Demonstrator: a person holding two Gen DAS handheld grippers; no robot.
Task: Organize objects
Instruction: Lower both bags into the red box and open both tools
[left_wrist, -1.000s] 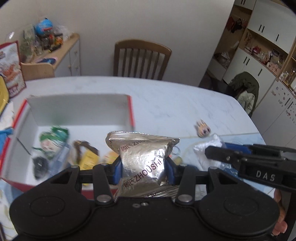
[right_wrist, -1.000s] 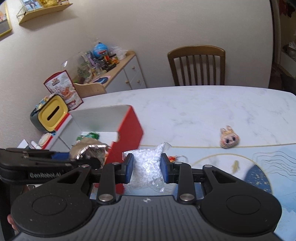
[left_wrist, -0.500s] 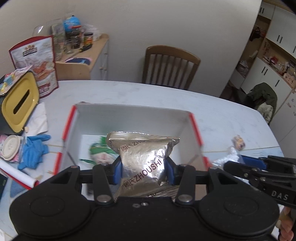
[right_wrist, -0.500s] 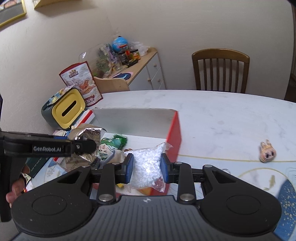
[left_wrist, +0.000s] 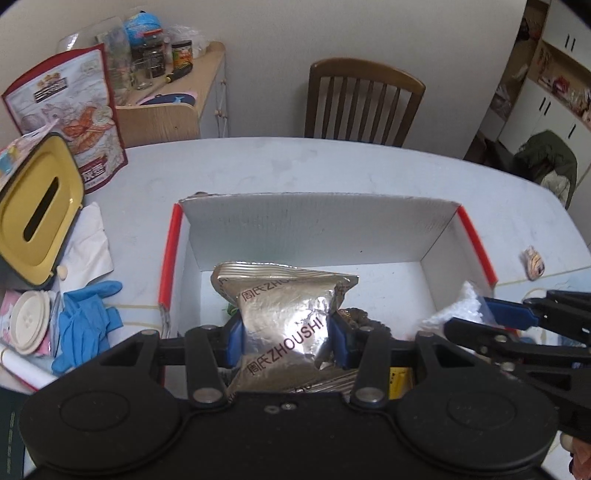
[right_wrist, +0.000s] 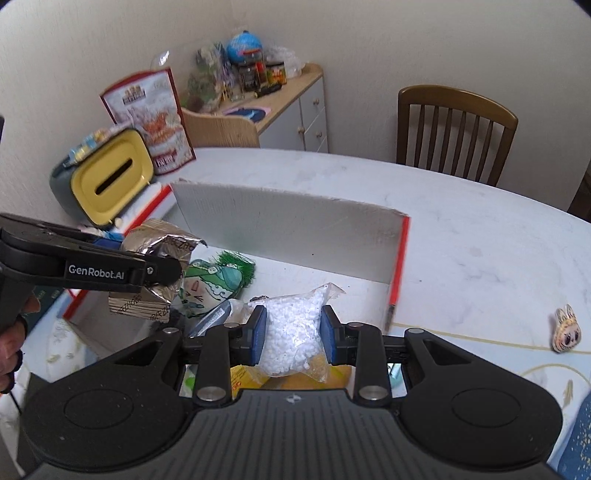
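A silver foil snack packet hangs over the open red-and-white box, and my left gripper is shut on it. In the right wrist view that packet shows at the left above the box's white wall. My right gripper is shut on a clear bag of white beads, held over the box's right half. In the left wrist view the bead bag sits at the right between blue pads. A green-haired plush toy and other packets lie inside the box.
A small plush head lies on the white table right of the box. A yellow-lidded bin, blue gloves, a round lid and a large printed bag crowd the left. A wooden chair stands behind.
Both grippers have carried their loads leftward and a little down, from beside the box's right wall to above its inside. The grips have not changed.
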